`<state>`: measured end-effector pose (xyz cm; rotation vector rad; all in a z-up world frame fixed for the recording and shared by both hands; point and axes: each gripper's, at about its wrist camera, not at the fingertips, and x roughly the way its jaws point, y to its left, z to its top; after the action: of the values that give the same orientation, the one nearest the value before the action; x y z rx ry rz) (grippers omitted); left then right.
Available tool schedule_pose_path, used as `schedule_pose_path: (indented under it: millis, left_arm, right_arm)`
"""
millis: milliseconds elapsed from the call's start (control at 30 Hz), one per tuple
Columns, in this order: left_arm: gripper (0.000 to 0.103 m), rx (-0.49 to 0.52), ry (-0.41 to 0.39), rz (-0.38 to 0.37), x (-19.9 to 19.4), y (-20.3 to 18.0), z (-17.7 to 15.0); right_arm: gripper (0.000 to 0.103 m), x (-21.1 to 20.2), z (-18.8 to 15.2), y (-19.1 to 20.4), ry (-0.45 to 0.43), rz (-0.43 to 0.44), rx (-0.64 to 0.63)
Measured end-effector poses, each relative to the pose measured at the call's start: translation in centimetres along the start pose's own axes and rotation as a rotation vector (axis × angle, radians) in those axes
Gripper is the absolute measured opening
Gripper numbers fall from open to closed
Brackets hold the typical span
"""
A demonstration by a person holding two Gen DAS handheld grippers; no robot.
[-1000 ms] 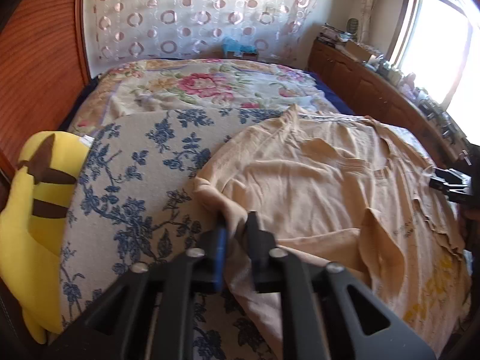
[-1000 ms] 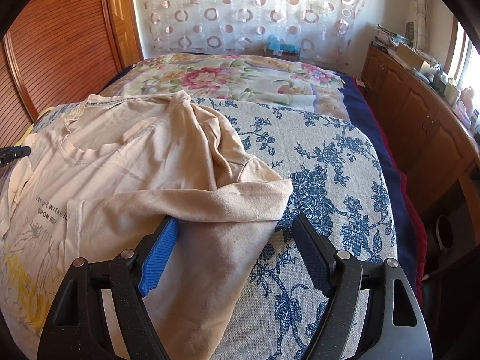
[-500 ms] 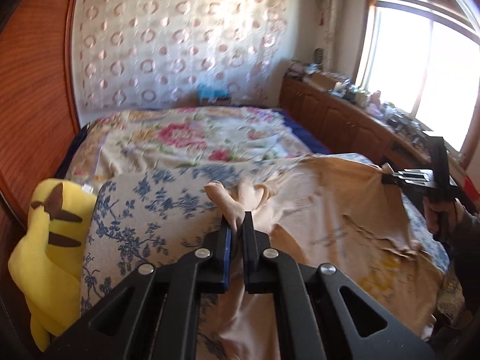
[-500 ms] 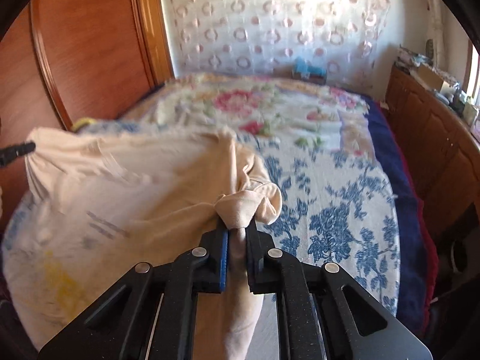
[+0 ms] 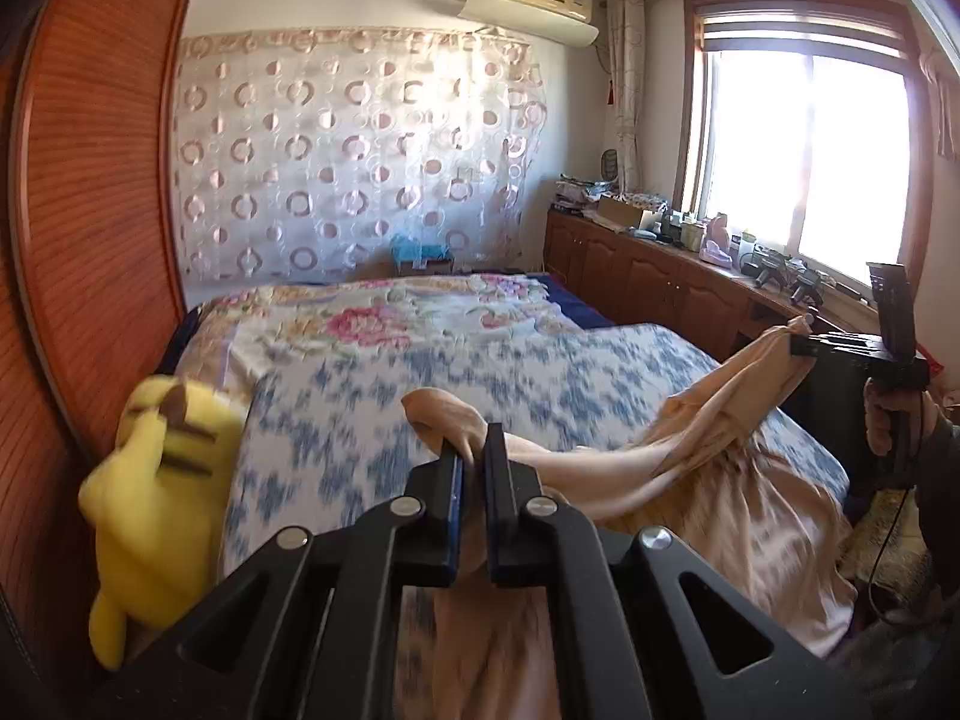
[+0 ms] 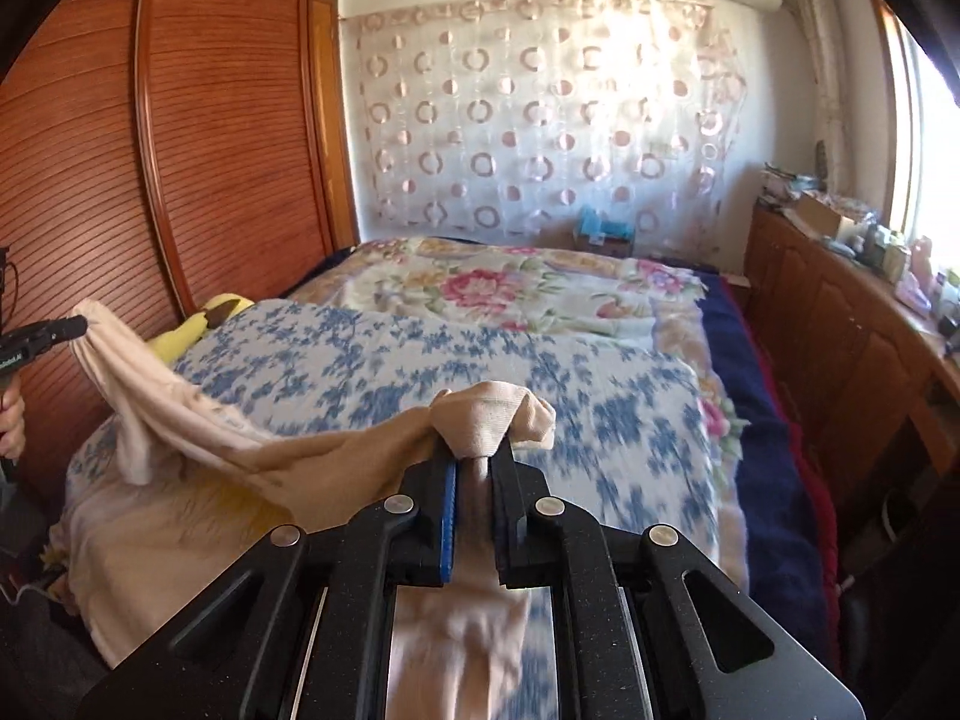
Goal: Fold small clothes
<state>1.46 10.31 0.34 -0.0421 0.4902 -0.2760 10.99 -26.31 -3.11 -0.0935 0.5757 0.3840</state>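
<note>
From the left wrist view, the left gripper (image 5: 471,450) sits at the lower middle of the frame, its two black fingers clenched on a bunched fold of the beige shirt (image 5: 708,480). The cloth pokes up just above the fingertips and runs off to the right of the frame, sagging in a loose band over the blue-flowered blanket (image 5: 420,396). Only this view shows the other end from outside: at the right edge the right gripper (image 5: 807,343) pinches a corner of the shirt, raised above the bed, with the person's right hand (image 5: 900,420) wrapped round its handle below. A yellow plush toy (image 5: 162,480) lies at the lower left beside the blanket, against the wooden wardrobe (image 5: 90,210). The window (image 5: 804,162) and an air conditioner (image 5: 528,0) fill the upper right.

From the right wrist view, the right gripper (image 6: 474,468) is at the lower middle, clamped on a knot of the shirt (image 6: 180,420) that bulges over its tips. The cloth stretches to the left of the frame and rises to the left gripper (image 6: 72,327) at the left edge, which grips the far corner; a little of the left hand (image 6: 12,414) shows beneath it. Here the shirt's body hangs down over the near left edge of the bed, with a yellow print partly visible on it. The plush toy (image 6: 198,324) peeks out behind the cloth. A floral bedspread (image 6: 510,288) lies beyond the blanket (image 6: 480,372), and a wooden cabinet (image 6: 840,324) lines the right side.
</note>
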Motion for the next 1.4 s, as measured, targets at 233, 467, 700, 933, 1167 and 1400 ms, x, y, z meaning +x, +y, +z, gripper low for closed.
schedule_pose_path:
  millis: [233, 467, 700, 933, 1167, 1400]
  left_arm:
    - [0.002, -0.077, 0.107, 0.006, -3.2, 1.2, -6.1]
    - [0.021, -0.045, 0.186, -0.012, -2.6, 0.5, -9.1]
    - [0.038, -0.018, 0.179, 0.017, -2.3, 0.2, -7.7]
    - [0.040, -0.006, 0.230, -0.004, 1.4, 1.0, -6.3]
    - [0.041, -0.034, 0.338, -0.013, 7.3, 2.6, -6.3]
    - [0.041, -0.045, 0.408, -0.041, 9.8, 2.3, -7.8]
  right_arm:
    - [0.007, -5.9, -6.2, 0.6, 0.092, 0.017, 0.027]
    - [0.012, -5.1, -10.8, 1.4, 0.238, 0.014, 0.015]
    - [0.055, -6.1, -9.5, 1.0, 0.174, 0.022, -0.008]
    - [0.061, -5.3, -7.1, 0.0, 0.115, -0.015, -0.009]
    - [0.061, 1.5, -7.8, -0.8, 0.214, -0.002, 0.018]
    - [0.061, 4.3, -9.3, -1.2, 0.289, 0.036, 0.052]
